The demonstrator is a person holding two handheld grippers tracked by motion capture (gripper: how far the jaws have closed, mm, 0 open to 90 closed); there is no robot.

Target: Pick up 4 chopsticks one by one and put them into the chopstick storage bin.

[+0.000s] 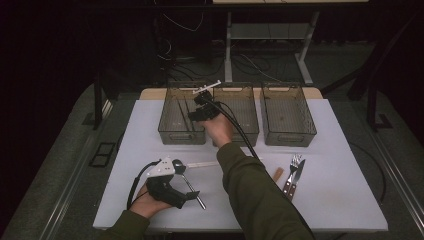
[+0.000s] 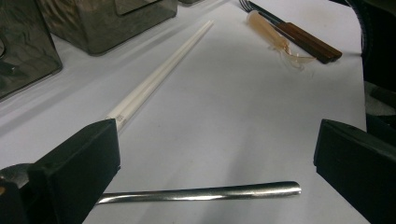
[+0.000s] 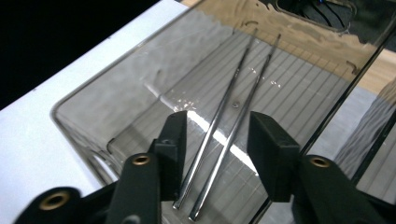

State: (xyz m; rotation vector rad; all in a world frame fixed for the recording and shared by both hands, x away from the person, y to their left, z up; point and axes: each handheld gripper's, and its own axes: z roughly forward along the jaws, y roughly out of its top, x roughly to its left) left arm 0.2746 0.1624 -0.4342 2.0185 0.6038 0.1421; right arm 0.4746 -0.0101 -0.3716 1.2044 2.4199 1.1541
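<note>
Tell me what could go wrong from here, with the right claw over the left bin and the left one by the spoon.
The metal chopsticks lie in the left bin between the right claw tips, which stand open; lifting carelessly could snag them or nudge the bin.

The spoon handle lies flat on the table between the open left claw tips. Thin and round, it may roll or slip when pinched.

The white chopsticks lie close; a wide sweep might knock them.

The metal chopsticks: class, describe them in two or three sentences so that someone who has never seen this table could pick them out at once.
Start at the row of three smoky see-through bins along the far edge of the white table and take the left bin. On its ribbed floor lie the metal chopsticks, side by side. Unlike the white chopsticks lying out on the table, they are thin, shiny steel.
</note>
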